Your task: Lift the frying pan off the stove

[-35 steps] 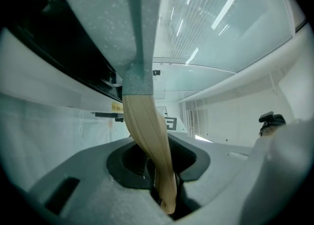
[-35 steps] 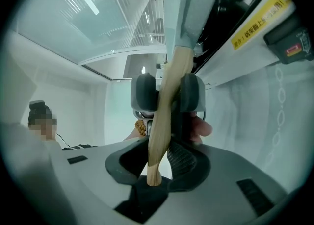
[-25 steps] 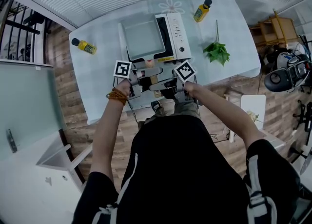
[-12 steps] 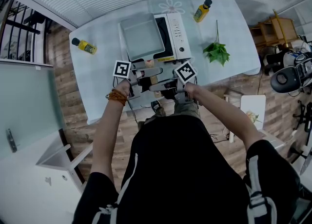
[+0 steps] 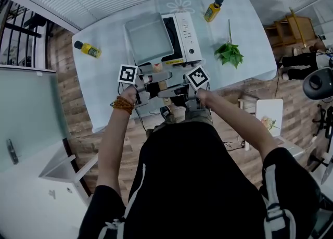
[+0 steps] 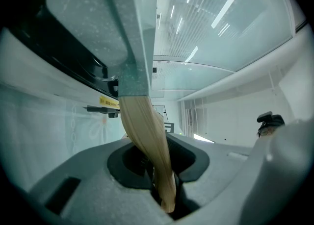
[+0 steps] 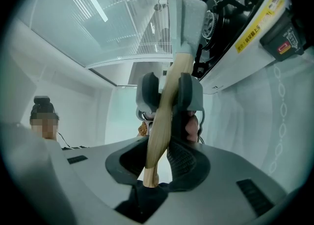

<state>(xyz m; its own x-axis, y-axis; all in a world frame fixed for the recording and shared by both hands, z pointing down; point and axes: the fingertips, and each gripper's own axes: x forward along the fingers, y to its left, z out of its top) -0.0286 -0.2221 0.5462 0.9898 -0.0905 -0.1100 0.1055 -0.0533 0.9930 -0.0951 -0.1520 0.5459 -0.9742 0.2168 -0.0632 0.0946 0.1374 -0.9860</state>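
Note:
A square grey frying pan (image 5: 150,39) sits over the left part of a white portable stove (image 5: 188,37); whether it touches the burner is unclear. Its pale wooden handle (image 5: 164,76) points toward me. My left gripper (image 5: 155,80) and right gripper (image 5: 169,91) both clamp that handle from opposite sides. In the left gripper view the handle (image 6: 147,140) runs down between the jaws of the left gripper (image 6: 163,180), under the pan's grey base (image 6: 93,18). In the right gripper view the right gripper (image 7: 157,162) pinches the handle (image 7: 167,106), with the stove (image 7: 245,28) at the upper right.
The pale table (image 5: 104,92) carries a yellow bottle (image 5: 87,50) at the left, another yellow bottle (image 5: 213,9) at the back and a green leafy sprig (image 5: 229,54) right of the stove. A white stool (image 5: 269,121) and wooden shelf (image 5: 297,29) stand beyond the table's right end.
Both grippers keep their hold on the handle and the pan stays put over the stove. The head view has shifted slightly, and a dark round thing at the right edge has moved.

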